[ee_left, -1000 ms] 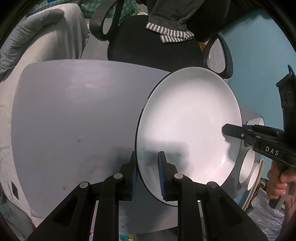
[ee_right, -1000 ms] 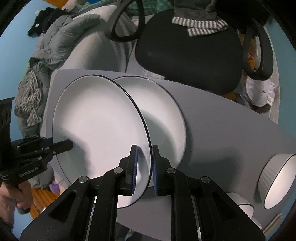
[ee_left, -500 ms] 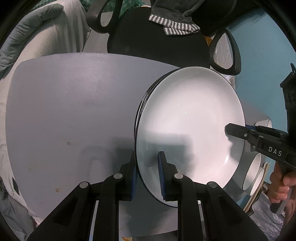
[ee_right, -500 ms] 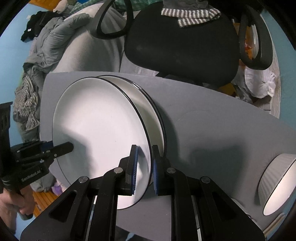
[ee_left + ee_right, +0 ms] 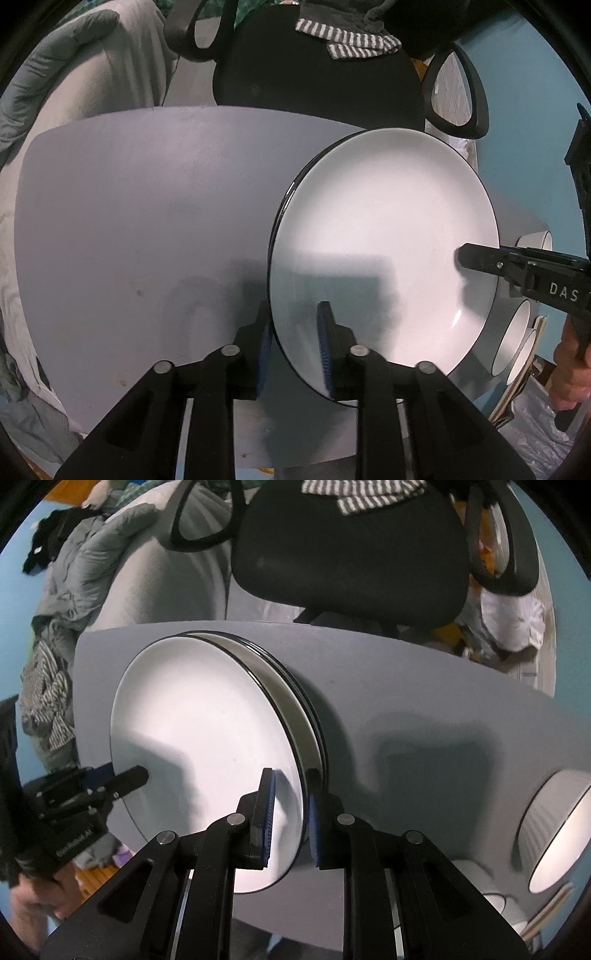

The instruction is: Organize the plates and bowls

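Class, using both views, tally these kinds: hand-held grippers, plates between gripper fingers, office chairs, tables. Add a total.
Hand-held grippers: 2 (left hand-held gripper, right hand-held gripper; jaws opening, plate rim between them)
Plates between fingers: 1
Office chairs: 1
Tables: 1
Total: 5

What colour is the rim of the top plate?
Black; the top plate is white with a thin black rim, clearest in the right wrist view.

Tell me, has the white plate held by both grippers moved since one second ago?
Yes. In the right wrist view the white plate has come down toward the plate stack on the grey table, now covering most of it.
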`<state>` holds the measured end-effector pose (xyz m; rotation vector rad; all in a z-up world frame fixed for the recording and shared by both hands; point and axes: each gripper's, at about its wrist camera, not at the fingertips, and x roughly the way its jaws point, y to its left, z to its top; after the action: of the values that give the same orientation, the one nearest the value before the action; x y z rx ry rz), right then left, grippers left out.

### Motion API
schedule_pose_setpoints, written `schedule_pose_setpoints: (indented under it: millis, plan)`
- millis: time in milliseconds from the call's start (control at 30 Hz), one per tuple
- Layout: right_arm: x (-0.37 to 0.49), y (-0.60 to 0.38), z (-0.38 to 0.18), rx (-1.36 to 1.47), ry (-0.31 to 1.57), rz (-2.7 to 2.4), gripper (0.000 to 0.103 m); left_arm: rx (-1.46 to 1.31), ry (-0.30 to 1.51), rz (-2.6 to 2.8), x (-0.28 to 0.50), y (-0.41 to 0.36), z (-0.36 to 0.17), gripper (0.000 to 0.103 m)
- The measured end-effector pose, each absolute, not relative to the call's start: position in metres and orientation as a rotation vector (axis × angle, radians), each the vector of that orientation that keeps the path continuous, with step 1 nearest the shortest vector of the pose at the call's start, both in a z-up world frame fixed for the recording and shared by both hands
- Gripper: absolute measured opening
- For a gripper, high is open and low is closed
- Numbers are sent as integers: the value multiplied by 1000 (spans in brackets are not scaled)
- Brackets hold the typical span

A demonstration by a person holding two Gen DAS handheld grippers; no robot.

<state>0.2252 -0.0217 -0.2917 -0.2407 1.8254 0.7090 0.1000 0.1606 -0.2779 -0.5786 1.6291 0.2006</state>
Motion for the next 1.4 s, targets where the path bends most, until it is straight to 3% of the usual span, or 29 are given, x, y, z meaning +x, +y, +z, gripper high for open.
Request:
schedule_pose_setpoints:
  millis: [133,300,433,533,700,800,1000,1400]
  plan:
    - [226,-19,-291,-226,1852,685,31,-593,1644,232,102,160,-280,27]
    - [223,-13,-287,-237,1849,640,40,-573,1663,270,99,158,-280,39]
    - [217,-7,-280,-277,1822,614,51,-607,1672,282,94,159,-281,40]
    - [214,-4,-274,-365,1760,563,65,-630,1668,294,90,161,-280,40]
    - [208,-1,-268,-408,1726,593,65,-639,1651,293,85,159,-270,41]
    - [204,-2,-258,-458,1675,584,65,-610,1625,298,81,156,-256,49]
    - [193,-12,-232,-530,1554,580,71,-596,1559,277,71,147,-223,56]
    - [181,-44,-172,-495,1411,556,71,-439,1423,246,57,118,-164,57]
